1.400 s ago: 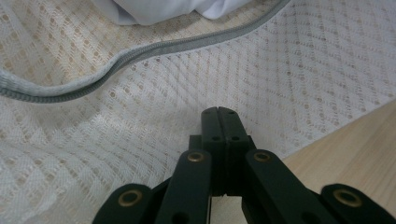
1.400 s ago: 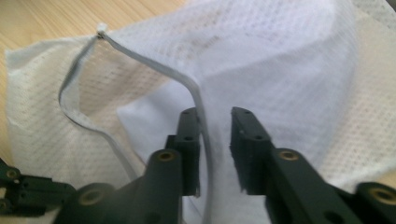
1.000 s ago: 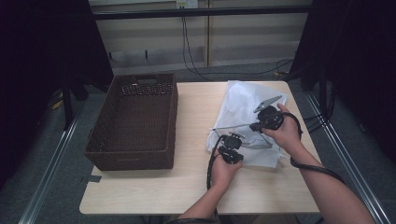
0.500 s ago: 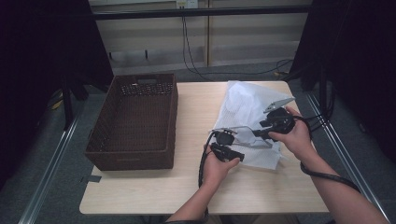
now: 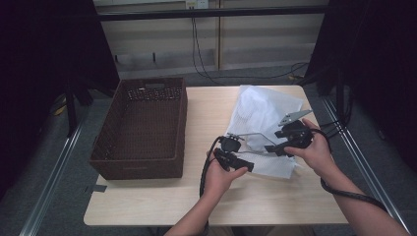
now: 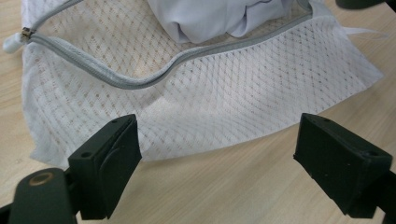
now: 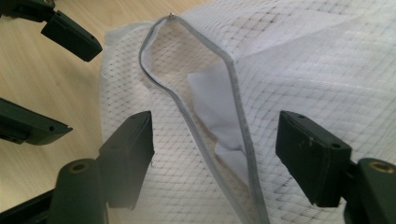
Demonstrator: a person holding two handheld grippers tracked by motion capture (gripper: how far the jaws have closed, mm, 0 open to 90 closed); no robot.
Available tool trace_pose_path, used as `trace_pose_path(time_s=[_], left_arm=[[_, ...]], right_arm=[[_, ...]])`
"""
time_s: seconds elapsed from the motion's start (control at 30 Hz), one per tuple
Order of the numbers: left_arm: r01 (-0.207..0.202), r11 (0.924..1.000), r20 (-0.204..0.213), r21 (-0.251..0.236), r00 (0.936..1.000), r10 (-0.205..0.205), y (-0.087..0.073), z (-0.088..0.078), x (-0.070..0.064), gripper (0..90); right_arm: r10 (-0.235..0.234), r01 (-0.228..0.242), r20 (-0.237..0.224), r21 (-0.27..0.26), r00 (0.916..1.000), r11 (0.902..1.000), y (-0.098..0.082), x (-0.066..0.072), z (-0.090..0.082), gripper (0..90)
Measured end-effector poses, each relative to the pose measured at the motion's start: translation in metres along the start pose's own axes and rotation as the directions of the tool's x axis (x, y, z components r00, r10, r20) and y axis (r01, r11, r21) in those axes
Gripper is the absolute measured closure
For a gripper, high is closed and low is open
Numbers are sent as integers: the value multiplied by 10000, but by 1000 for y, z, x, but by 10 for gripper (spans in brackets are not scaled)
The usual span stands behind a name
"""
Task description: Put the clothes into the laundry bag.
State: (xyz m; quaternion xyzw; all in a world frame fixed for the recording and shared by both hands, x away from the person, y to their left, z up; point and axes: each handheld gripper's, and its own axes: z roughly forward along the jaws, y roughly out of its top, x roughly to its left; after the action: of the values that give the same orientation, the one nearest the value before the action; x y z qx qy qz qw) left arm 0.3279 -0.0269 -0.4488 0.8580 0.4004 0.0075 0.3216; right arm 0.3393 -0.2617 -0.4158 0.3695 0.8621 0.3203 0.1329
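Wooden worktop (image 5: 162, 196) is holding a mesh bag (image 5: 260, 118) with cloth (image 6: 215, 18) inside — both hand-held grippers, left (image 5: 241, 164) and right (image 5: 273, 147), have just been opening, nothing between their jaws, letting it lie flat.

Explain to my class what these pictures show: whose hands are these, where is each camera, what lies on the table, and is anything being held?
A person holds a two-jaw tool in each hand: the left hand-held gripper and the right hand-held gripper. The high view looks down from above the table. The other two views come from a camera on each tool, looking along its black jaws. On the table lie a brown woven basket and a white mesh laundry bag, its grey zipper open, with white cloth inside. Both pairs of jaws have just been opening, and nothing is held.
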Motion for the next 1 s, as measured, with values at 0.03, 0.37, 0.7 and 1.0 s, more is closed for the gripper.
trace_pose_path(time_s=[0.03,0.37,0.7,1.0], left_arm=[[-9,10000,27,4,10000,9,-1,-1,1,133],[-93,9997,192,-233,9998,98,-11,-10,13,89],[-197,9995,335,-251,9992,205,-25,-18,24,80],[-271,9989,642,-384,9975,296,-36,-25,30,73]], right_arm=[[-11,11,-67,-69,10000,10000,-1,1,0,259],[-101,93,-417,-191,9991,9998,-12,7,-5,204],[117,-139,-543,-403,9985,9991,-24,8,-14,193],[96,-118,-574,-385,9983,9992,-33,14,-21,182]])
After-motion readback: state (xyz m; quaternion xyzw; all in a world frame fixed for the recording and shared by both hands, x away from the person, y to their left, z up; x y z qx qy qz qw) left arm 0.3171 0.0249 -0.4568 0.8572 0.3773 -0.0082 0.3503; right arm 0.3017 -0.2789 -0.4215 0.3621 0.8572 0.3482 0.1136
